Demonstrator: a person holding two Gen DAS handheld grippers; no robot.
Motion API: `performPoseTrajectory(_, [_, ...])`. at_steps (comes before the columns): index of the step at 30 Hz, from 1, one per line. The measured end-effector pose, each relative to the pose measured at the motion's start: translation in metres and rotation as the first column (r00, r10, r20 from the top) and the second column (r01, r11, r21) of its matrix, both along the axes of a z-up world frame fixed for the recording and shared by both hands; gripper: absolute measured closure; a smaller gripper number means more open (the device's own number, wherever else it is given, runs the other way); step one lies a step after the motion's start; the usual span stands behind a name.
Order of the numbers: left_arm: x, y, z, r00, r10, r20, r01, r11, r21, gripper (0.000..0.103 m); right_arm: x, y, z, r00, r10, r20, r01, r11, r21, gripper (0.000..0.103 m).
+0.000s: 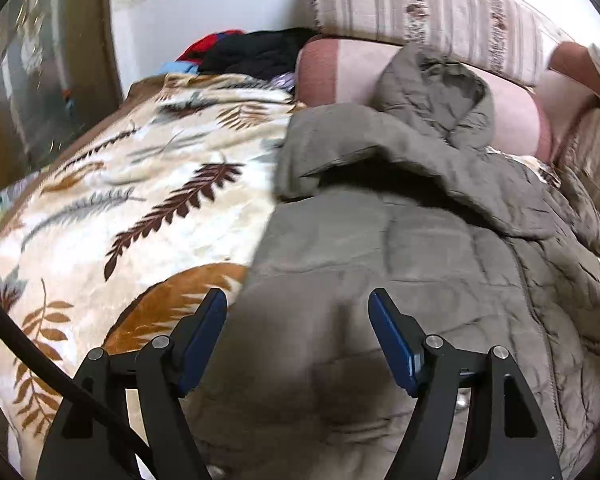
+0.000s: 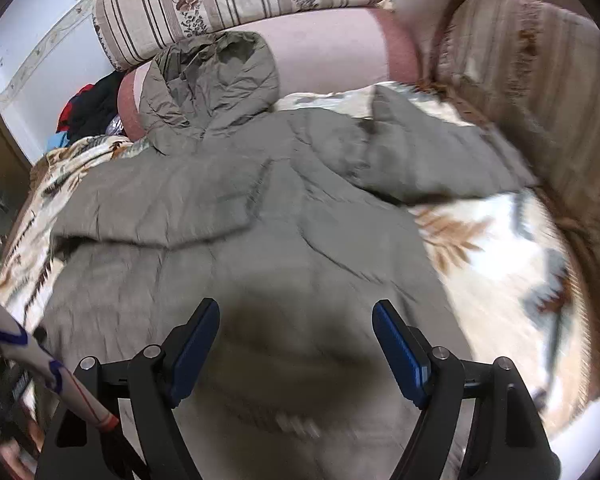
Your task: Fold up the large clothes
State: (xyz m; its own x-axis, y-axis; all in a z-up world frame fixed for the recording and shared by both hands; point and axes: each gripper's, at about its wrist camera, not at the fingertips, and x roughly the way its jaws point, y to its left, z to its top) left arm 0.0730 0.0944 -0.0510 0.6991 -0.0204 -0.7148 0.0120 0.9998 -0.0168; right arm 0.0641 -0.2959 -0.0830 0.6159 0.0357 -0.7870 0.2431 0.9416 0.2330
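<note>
Beneath both tongs a grey-green padded coat (image 2: 260, 208) is spread on a leaf-patterned blanket (image 1: 140, 208) over the bed. The left tongs (image 1: 298, 308) and right tongs (image 2: 296, 316) are held wide with nothing gripped. The hood (image 2: 216, 84) is seen beyond them, against a pink bolster (image 2: 328, 52).

One grey-green quilted hooded jacket (image 2: 260, 208) lies on one cream plush blanket (image 1: 112, 208) printed with brown leaves. One pink bolster pillow (image 1: 332, 76) sits behind it, with two striped floral cushions (image 2: 236, 0) and one heap of dark and red clothes (image 1: 252, 54). Two black grippers (image 1: 298, 312) with blue pads hover above.
</note>
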Motion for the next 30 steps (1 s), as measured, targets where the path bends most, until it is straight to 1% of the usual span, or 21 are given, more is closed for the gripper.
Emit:
performPoseTrajectory(2, [0.005, 0.005, -0.004, 1.000, 0.008, -0.012, -0.008, 1.000, -0.021, 0.031, 0.031, 0.008, -0.010, 0.999, 0.033, -0.036, -0.031, 0.998, 0.053, 0.020])
performPoseTrajectory(4, [0.008, 0.008, -0.008, 1.000, 0.003, -0.030, -0.004, 0.999, -0.046, 0.031, 0.057, 0.015, -0.019, 0.997, 0.046, -0.058, -0.041, 0.995, 0.087, 0.020])
performPoseTrajectory(7, [0.013, 0.007, -0.017, 0.998, -0.007, -0.057, 0.004, 0.999, -0.046, 0.031, 0.094, 0.026, -0.034, 0.996, 0.052, -0.079, -0.042, 0.993, 0.113, 0.020])
performPoseTrajectory(10, [0.015, 0.000, -0.021, 0.998, -0.009, -0.066, 0.008, 1.000, -0.027, 0.031, 0.124, 0.033, -0.050, 0.993, 0.028, -0.113, -0.013, 0.991, 0.136, 0.022])
performPoseTrajectory(11, [0.015, -0.001, -0.022, 0.998, -0.011, -0.067, 0.009, 1.000, -0.022, 0.031, 0.130, 0.033, -0.052, 0.992, 0.021, -0.121, -0.005, 0.991, 0.134, 0.031])
performPoseTrajectory(12, [0.015, -0.002, -0.022, 0.998, -0.011, -0.066, 0.010, 1.000, -0.017, 0.031, 0.135, 0.034, -0.052, 0.993, 0.012, -0.122, 0.003, 0.992, 0.124, 0.046])
performPoseTrajectory(13, [0.015, -0.002, -0.022, 0.998, -0.011, -0.066, 0.010, 1.000, -0.015, 0.031, 0.137, 0.032, -0.049, 0.993, 0.023, -0.113, -0.009, 0.992, 0.126, 0.058])
performPoseTrajectory(14, [0.015, -0.002, -0.022, 0.998, -0.011, -0.066, 0.010, 1.000, -0.015, 0.031, 0.139, 0.030, -0.044, 0.995, 0.034, -0.098, -0.021, 0.991, 0.133, 0.076])
performPoseTrajectory(15, [0.015, -0.002, -0.022, 0.998, -0.010, -0.066, 0.009, 1.000, -0.015, 0.031, 0.140, 0.026, -0.038, 0.995, 0.025, -0.092, -0.014, 0.993, 0.116, 0.081])
performPoseTrajectory(16, [0.015, -0.002, -0.021, 0.998, -0.008, -0.066, 0.007, 1.000, -0.016, 0.031, 0.140, 0.022, -0.033, 0.996, 0.008, -0.089, -0.001, 0.997, 0.080, 0.082])
performPoseTrajectory(18, [0.015, -0.003, -0.021, 0.998, -0.005, -0.065, 0.004, 1.000, -0.015, 0.031, 0.141, 0.010, -0.022, 0.996, -0.042, -0.075, 0.040, 0.999, -0.027, 0.083])
performPoseTrajectory(19, [0.015, -0.003, -0.021, 0.998, -0.005, -0.065, 0.004, 1.000, -0.012, 0.031, 0.141, 0.004, -0.020, 0.995, -0.064, -0.076, 0.060, 0.997, -0.049, 0.083])
performPoseTrajectory(22, [0.015, -0.005, -0.021, 0.998, -0.006, -0.064, 0.005, 1.000, -0.002, 0.031, 0.145, -0.020, -0.021, 0.987, -0.133, -0.091, 0.124, 0.988, -0.091, 0.084])
performPoseTrajectory(25, [0.016, -0.006, -0.024, 0.997, -0.006, -0.072, 0.007, 1.000, 0.008, 0.031, 0.153, -0.034, -0.035, 0.979, -0.156, -0.131, 0.144, 0.984, -0.101, 0.084])
performPoseTrajectory(27, [0.017, -0.006, -0.025, 0.997, -0.006, -0.075, 0.007, 1.000, 0.015, 0.031, 0.159, -0.033, -0.046, 0.976, -0.153, -0.152, 0.137, 0.984, -0.113, 0.084])
performPoseTrajectory(30, [0.018, -0.007, -0.026, 0.997, -0.004, -0.075, 0.006, 1.000, 0.024, 0.031, 0.163, -0.026, -0.055, 0.976, -0.153, -0.156, 0.131, 0.981, -0.140, 0.082])
